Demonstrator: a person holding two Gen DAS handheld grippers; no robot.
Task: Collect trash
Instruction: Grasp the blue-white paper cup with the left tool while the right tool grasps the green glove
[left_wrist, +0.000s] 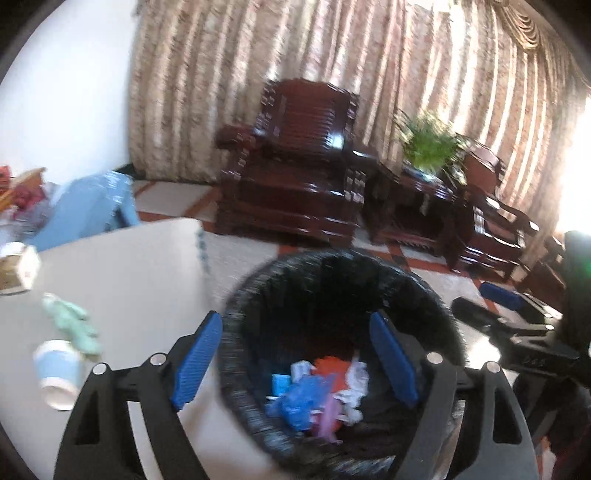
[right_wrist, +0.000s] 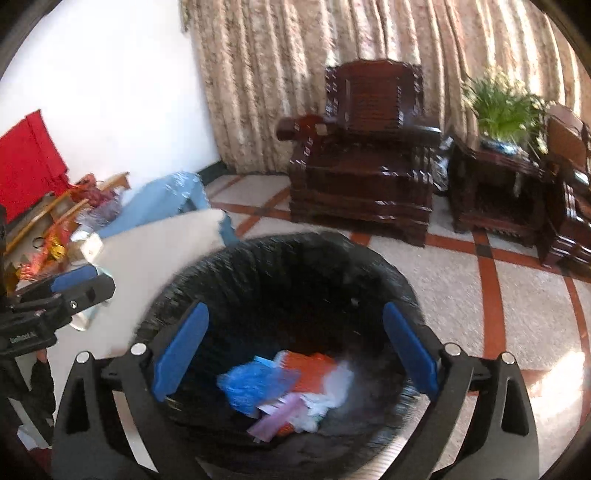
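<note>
A bin lined with a black bag (left_wrist: 258, 288) (right_wrist: 258, 258) stands on the floor beside a white table (left_wrist: 129, 266). At its bottom lies mixed trash (left_wrist: 314, 391) (right_wrist: 288, 384): blue plastic, orange, white and pink scraps. My left gripper (left_wrist: 295, 358) hangs open above the bin with nothing between its blue pads. My right gripper (right_wrist: 293, 349) is also open and empty over the bin mouth. On the table lie a blue-banded paper cup (left_wrist: 57, 373) on its side and a crumpled green piece (left_wrist: 72, 325).
A small box (left_wrist: 18, 266) sits at the table's left edge. Dark wooden armchairs (left_wrist: 291, 173) (right_wrist: 362, 158), a side table with a green plant (left_wrist: 428, 144) (right_wrist: 506, 107) and curtains fill the back. Blue sheet and red clutter (right_wrist: 33, 173) lie left.
</note>
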